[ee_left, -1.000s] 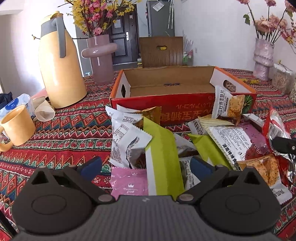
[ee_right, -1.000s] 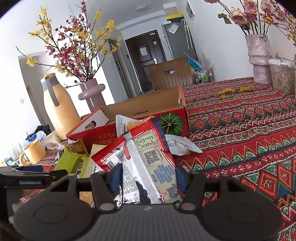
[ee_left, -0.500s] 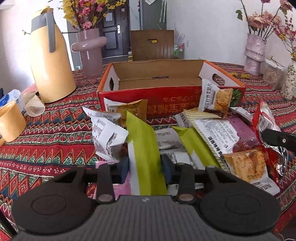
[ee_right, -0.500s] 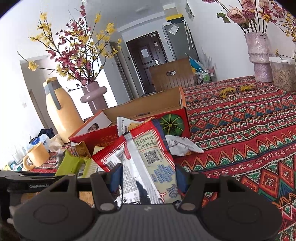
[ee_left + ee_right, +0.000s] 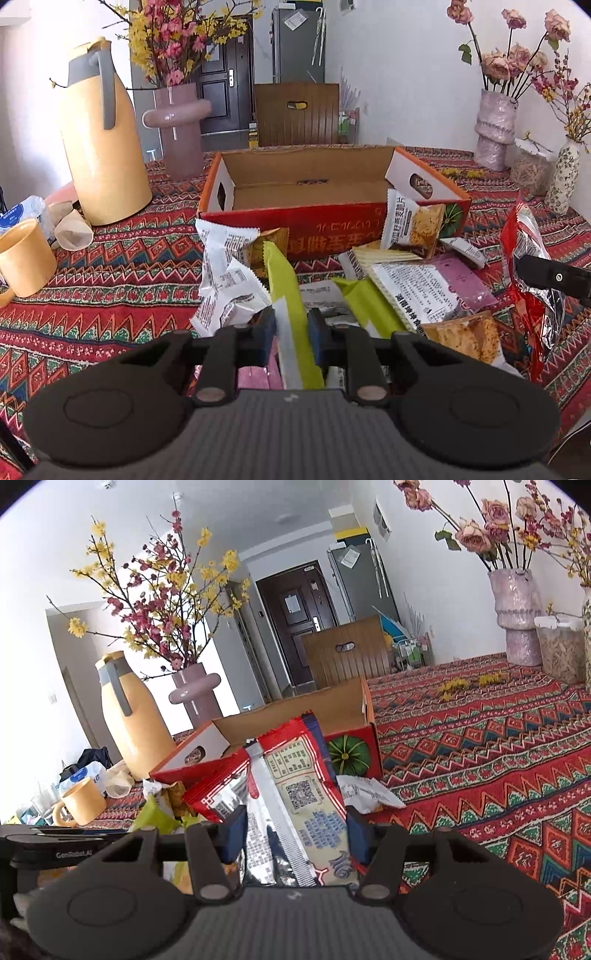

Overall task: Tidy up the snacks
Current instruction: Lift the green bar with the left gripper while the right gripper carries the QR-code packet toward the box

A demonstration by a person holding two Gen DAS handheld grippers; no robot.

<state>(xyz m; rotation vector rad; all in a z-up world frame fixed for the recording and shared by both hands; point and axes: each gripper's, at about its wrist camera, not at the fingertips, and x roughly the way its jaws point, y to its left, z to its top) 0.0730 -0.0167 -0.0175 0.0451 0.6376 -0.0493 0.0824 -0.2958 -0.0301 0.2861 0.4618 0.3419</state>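
We have both grippers loaded. The left gripper is clamped on a green packet, which runs up from between the pads toward twelve o'clock and overlaps the heap of loose snacks. The right gripper is closed on a red packet; its jaws have just been narrowing a little on the wrapper, which stands between the blue pads and is bulged by them.

The box sits open at twelve o'clock from the left gripper, beyond the heap, its floor bare so far as we can see. From the right gripper it lies at about eleven o'clock, behind the red packet.

The step in hand, as we judge it, is to lift each packet clear and carry it into the box. We would raise the green packet straight up first, since white wrappers touch it at ten o'clock and may drag along. We would clear the box's near wall with the packet's hanging end before lowering, and lay it flat along the floor so later packets stack neatly. The foil of the red packet looks slippery, so we would keep its grip firm and move without jerks, one hand at a time, so the two do not meet over the box.
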